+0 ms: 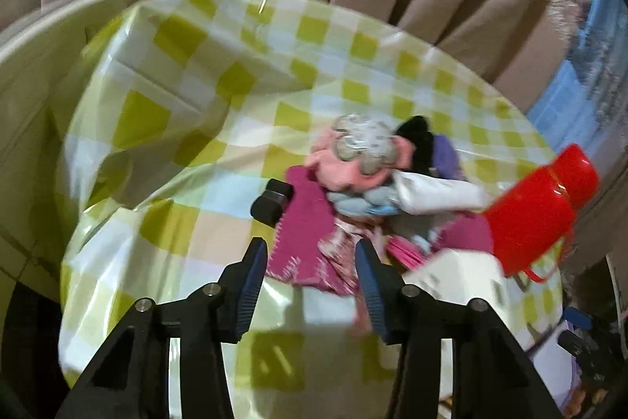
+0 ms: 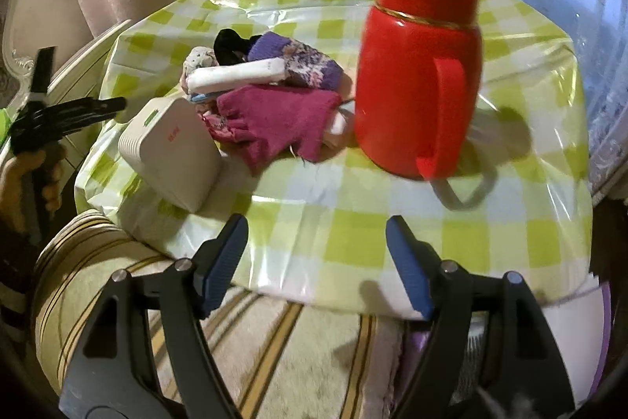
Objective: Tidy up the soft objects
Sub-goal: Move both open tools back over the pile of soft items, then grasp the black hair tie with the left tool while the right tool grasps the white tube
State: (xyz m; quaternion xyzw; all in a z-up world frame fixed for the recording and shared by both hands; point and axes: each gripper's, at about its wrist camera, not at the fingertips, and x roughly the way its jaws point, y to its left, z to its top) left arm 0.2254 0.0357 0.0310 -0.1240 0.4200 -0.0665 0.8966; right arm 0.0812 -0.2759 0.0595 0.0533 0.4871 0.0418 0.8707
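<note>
My left fingers (image 1: 310,258) stand spread above the near edge of the pile of soft things (image 1: 365,179) on the checked worktop (image 1: 176,97), nothing pinched between them. Only this view shows the grey flower-shaped piece (image 1: 363,142) on top and a small black block (image 1: 272,201) beside the magenta cloth (image 1: 304,222). My right fingers (image 2: 316,238) hang spread and empty over the worktop's near edge; there the red flask (image 2: 420,65) stands right of the pile, the white box (image 2: 172,152) left.
</note>
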